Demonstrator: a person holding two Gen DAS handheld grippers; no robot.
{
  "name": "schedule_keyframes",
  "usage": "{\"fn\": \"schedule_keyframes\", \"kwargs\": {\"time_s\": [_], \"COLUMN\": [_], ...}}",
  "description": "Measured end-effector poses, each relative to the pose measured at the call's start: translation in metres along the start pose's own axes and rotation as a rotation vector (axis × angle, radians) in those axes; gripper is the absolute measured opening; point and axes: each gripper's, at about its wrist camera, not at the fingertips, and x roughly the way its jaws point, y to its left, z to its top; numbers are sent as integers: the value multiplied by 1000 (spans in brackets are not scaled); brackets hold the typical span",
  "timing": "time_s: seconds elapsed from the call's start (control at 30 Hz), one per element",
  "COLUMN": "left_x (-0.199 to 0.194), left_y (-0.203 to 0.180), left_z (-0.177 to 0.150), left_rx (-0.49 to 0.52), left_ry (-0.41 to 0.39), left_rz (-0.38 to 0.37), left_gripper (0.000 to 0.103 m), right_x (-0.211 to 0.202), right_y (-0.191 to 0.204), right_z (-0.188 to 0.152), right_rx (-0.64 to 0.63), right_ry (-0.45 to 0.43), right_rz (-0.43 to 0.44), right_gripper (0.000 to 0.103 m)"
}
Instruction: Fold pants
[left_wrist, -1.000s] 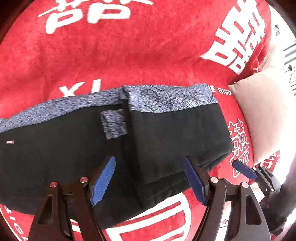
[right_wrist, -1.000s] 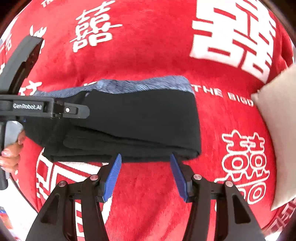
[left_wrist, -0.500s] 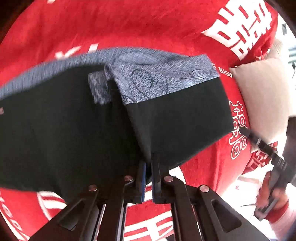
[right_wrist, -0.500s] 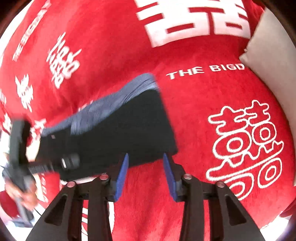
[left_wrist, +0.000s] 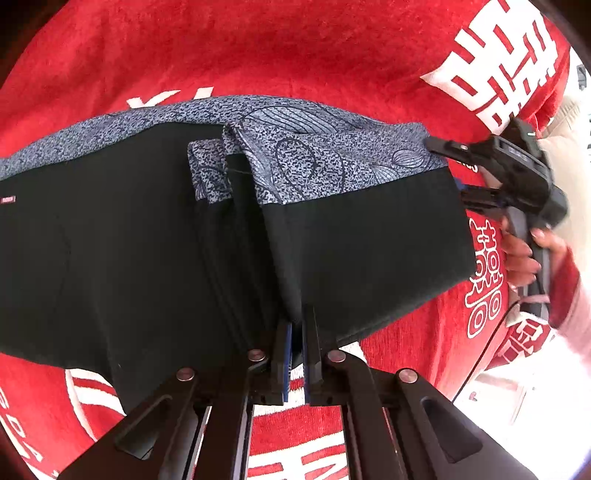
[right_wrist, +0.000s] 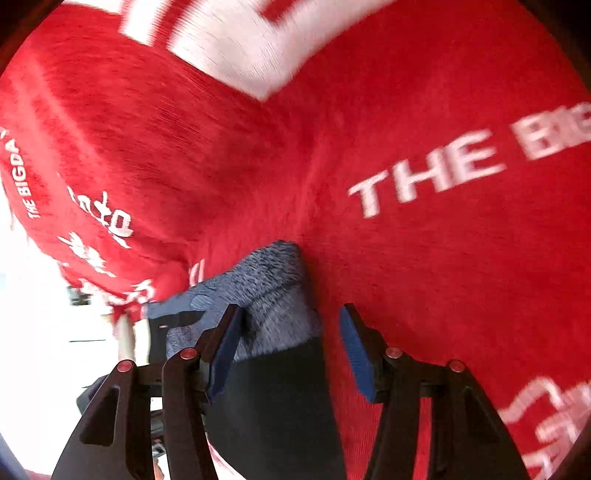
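Black pants with a blue-grey patterned waistband lie partly folded on a red blanket. My left gripper is shut on the near edge of the folded top layer. My right gripper is open, its jaws on either side of the pants' patterned far corner, with black cloth between them. The right gripper also shows in the left wrist view, at the right edge of the fold, held by a hand.
The red blanket with white characters and "THE BIGD" lettering covers the whole surface. A beige cushion lies at the far right. The blanket's edge and a bright floor are at the left of the right wrist view.
My left gripper has shut on the pants' near edge and stays shut. My right gripper has moved from the near edge to the far right corner of the fold, still open.
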Motion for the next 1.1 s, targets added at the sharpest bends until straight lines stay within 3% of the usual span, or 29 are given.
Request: {"fn": "schedule_keyframes", "kwargs": {"time_s": [0.03,0.1,0.2,0.37,0.53,0.67,0.8,0.9,0.93,1.0,1.1], "left_x": [0,0,2,-4,-38,-52,-31,8,18,15,13], "left_y": [0,-1,-7,-11,-21,-34,-48,-43,-36,-30,-35], "left_z": [1,4,10,10,9,25,45,47,43,35,31], "left_rx": [-7,-18,11,6,8,29,39,8,-19,-33,-22], "left_ry": [1,13,20,-1,-70,-141,-141,-74,-53,-113,-120], "left_rz": [1,11,38,67,153,138,125,245,245,215,243], "left_gripper": [5,5,5,6,10,10,10,10,10,10,10], "right_x": [7,10,-8,-14,-39,-52,-53,-41,-34,-19,-8], "right_y": [-6,-9,-10,-16,28,43,59,68,69,71,66], "right_z": [3,4,-8,-12,-35,-61,-80,-90,-93,-97,-97], "right_rx": [38,61,74,123,-22,-59,-114,-160,-177,-239,-245], "right_ry": [25,32,-19,-50,-107,-114,-121,-93,-71,-65,-71], "right_rz": [44,51,75,4,-158,-202,-216,-232,-254,-313,-314], "right_gripper": [44,32,27,31,38,37,37,37,37,37,37]}}
